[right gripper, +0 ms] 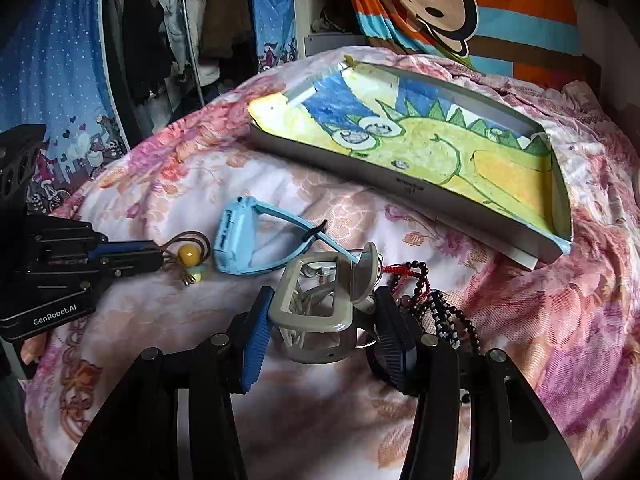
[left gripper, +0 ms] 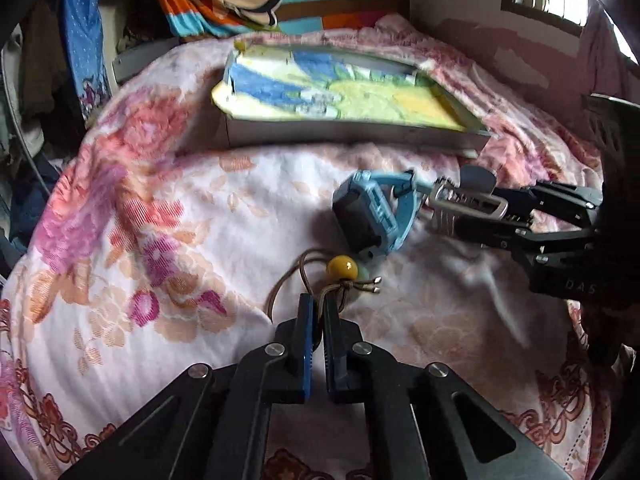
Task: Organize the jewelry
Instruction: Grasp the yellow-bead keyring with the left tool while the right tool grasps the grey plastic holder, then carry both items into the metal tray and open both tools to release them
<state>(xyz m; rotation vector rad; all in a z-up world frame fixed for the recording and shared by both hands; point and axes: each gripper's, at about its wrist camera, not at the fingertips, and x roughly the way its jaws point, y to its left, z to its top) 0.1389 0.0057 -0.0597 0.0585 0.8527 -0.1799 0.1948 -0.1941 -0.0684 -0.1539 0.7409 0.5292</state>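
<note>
My left gripper (left gripper: 319, 309) is shut on the brown cord of a yellow-bead pendant (left gripper: 341, 267) lying on the floral bedspread. In the right wrist view the left gripper (right gripper: 158, 256) comes in from the left, with the yellow bead (right gripper: 187, 254) just past its tips. My right gripper (right gripper: 324, 332) is shut on a grey watch (right gripper: 316, 312), pads against its sides. The left wrist view shows the right gripper (left gripper: 480, 212) reaching in from the right. A light blue watch (left gripper: 368, 216) (right gripper: 236, 240) lies between the two. Dark bead bracelets (right gripper: 424, 292) with a red cord lie beside the right finger.
A shallow grey box (left gripper: 340, 136) (right gripper: 360, 176) lined with a dinosaur drawing sits farther back on the bed. Behind it are a striped monkey-print fabric (right gripper: 460, 8), blue curtains (right gripper: 60, 80) and hanging clothes. The bedspread (left gripper: 160, 200) is soft and wrinkled.
</note>
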